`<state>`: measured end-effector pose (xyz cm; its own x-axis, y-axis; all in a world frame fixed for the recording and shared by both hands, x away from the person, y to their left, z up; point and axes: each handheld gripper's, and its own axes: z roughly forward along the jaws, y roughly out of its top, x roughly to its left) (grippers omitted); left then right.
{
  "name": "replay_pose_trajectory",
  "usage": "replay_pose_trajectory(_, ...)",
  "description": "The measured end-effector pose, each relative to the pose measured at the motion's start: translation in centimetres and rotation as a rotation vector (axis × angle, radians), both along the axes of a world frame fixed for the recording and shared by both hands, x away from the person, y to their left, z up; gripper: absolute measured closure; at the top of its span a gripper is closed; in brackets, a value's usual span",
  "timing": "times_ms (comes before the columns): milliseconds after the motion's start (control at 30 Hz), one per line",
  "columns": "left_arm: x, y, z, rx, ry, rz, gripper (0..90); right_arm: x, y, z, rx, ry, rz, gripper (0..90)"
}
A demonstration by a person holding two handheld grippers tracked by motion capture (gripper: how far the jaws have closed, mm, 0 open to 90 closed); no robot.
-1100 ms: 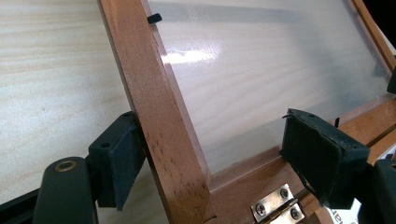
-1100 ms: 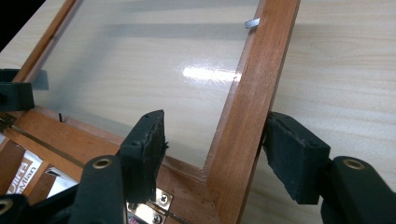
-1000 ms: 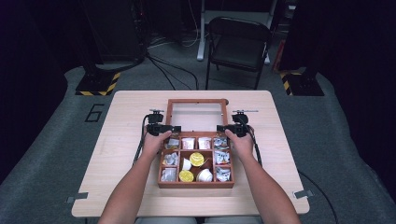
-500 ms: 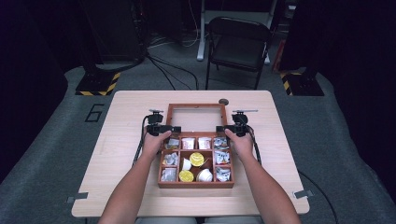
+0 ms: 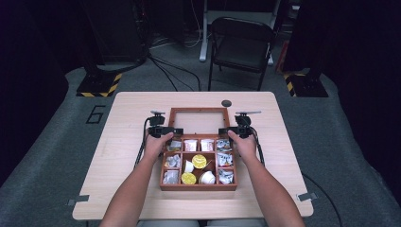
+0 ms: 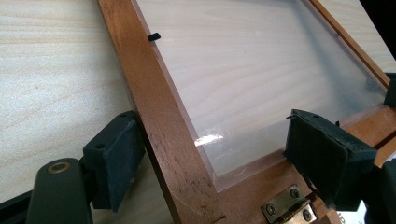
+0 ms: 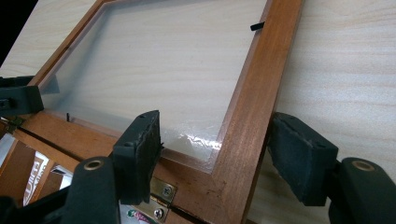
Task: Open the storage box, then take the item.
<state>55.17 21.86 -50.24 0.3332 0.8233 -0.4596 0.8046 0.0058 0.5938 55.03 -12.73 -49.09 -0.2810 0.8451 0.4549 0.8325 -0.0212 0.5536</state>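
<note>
Lid point(image 5: 199, 121) is lying open flat on table point(image 5: 118, 118), hinged behind box point(image 5: 198, 186). Left gripper point(image 6: 212, 158) and right gripper point(image 7: 217, 161) are straddling lid's side rails, jaws just opening, pads released.

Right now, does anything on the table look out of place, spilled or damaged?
Nothing stands out. The wooden box sits square on the table, its glass lid lying flat and open behind it, packets and cups in their compartments. The glass shows glare, no visible crack.
</note>
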Motion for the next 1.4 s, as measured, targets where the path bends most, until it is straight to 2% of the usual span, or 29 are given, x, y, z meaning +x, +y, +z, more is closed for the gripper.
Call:
replay_pose_trajectory(67, 0.0, 0.1, 0.0, -0.006, 0.003, 0.007, 21.5, 0.0, -0.1, 0.0, -0.006, -0.010, 0.002, 35.1)
replay_pose_trajectory(100, 0.0, 0.2, 0.0, -0.014, 0.007, 0.014, 22.7, -0.1, -0.2, 0.1, -0.024, -0.017, 0.001, 35.8)
replay_pose_trajectory(167, -0.1, 0.5, 0.3, 0.001, -0.004, 0.024, 25.8, -0.3, -0.3, 0.5, -0.071, -0.044, 0.001, 37.3)
replay_pose_trajectory(233, -0.2, 0.9, 0.6, 0.021, -0.016, 0.028, 28.4, -0.5, -0.6, 1.0, -0.067, -0.048, -0.011, 37.3)
replay_pose_trajectory(300, -0.4, 1.3, 1.1, 0.007, -0.030, 0.042, 28.8, -0.9, -1.0, 1.5, -0.060, -0.053, -0.023, 37.4)
replay_pose_trajectory(400, -1.0, 1.7, 2.1, -0.005, -0.052, 0.049, 30.0, -1.8, -1.4, 2.3, -0.050, -0.095, -0.016, 38.3)
replay_pose_trajectory(467, -1.5, 1.8, 2.8, 0.000, -0.069, 0.041, 31.3, -2.4, -1.5, 2.7, -0.036, -0.116, -0.004, 39.6)
replay_pose_trajectory(500, -1.8, 1.8, 3.2, 0.024, -0.078, 0.033, 31.7, -2.9, -1.5, 2.9, -0.030, -0.117, 0.006, 40.8)
replay_pose_trajectory(533, -2.2, 1.8, 3.6, 0.042, -0.094, 0.029, 31.9, -3.2, -1.5, 3.0, -0.035, -0.137, 0.022, 40.9)
replay_pose_trajectory(567, -2.2, 1.8, 3.6, 0.042, -0.094, 0.029, 33.8, -3.6, -1.5, 3.2, -0.050, -0.155, 0.040, 40.2)
replay_pose_trajectory(600, -2.8, 1.8, 4.2, 0.054, -0.113, 0.021, 35.1, -3.9, -1.4, 3.4, -0.064, -0.175, 0.061, 39.6)
replay_pose_trajectory(633, -3.2, 1.8, 4.5, 0.058, -0.130, 0.021, 35.5, -4.4, -1.2, 3.6, -0.068, -0.164, 0.074, 39.5)
replay_pose_trajectory(667, -3.5, 1.9, 4.7, 0.057, -0.144, 0.021, 36.4, -4.8, -1.0, 3.7, -0.076, -0.161, 0.094, 39.5)
replay_pose_trajectory(733, -4.0, 2.0, 5.1, 0.053, -0.151, 0.022, 36.2, -5.7, -0.7, 4.0, -0.096, -0.200, 0.118, 40.1)
replay_pose_trajectory(767, -4.0, 2.0, 5.1, 0.053, -0.151, 0.022, 35.9, -5.7, -0.7, 4.0, -0.096, -0.200, 0.118, 40.1)
replay_pose_trajectory(800, -4.6, 2.2, 5.4, 0.063, -0.160, 0.014, 35.6, -6.5, -0.4, 4.3, -0.111, -0.225, 0.139, 39.3)
replay_pose_trajectory(867, -5.2, 2.4, 5.7, 0.053, -0.161, 0.011, 34.8, -7.1, -0.1, 4.7, -0.134, -0.239, 0.160, 38.1)
replay_pose_trajectory(967, -6.2, 2.7, 5.9, 0.051, -0.192, 0.026, 35.1, -7.9, 0.3, 5.3, -0.122, -0.258, 0.191, 38.4)
replay_pose_trajectory(1033, -6.5, 2.8, 6.0, 0.057, -0.198, 0.023, 35.2, -8.2, 0.5, 5.6, -0.112, -0.262, 0.202, 38.9)
replay_pose_trajectory(1067, -7.1, 3.1, 6.0, 0.069, -0.203, 0.026, 35.4, -8.9, 0.8, 5.9, -0.136, -0.291, 0.200, 39.2)
replay_pose_trajectory(1100, -7.4, 3.2, 5.9, 0.059, -0.207, 0.026, 35.3, -9.1, 0.9, 6.0, -0.147, -0.309, 0.206, 39.3)
replay_pose_trajectory(1167, -7.7, 3.3, 5.8, 0.063, -0.199, 0.024, 35.3, -9.5, 1.2, 6.2, -0.171, -0.324, 0.214, 39.2)
replay_pose_trajectory(1333, -8.5, 3.4, 6.2, 0.088, -0.208, 0.013, 34.3, -10.1, 2.0, 5.9, -0.181, -0.321, 0.239, 38.7)
replay_pose_trajectory(1400, -8.8, 3.3, 6.3, 0.080, -0.215, 0.014, 34.3, -10.3, 2.1, 5.7, -0.180, -0.317, 0.245, 38.0)
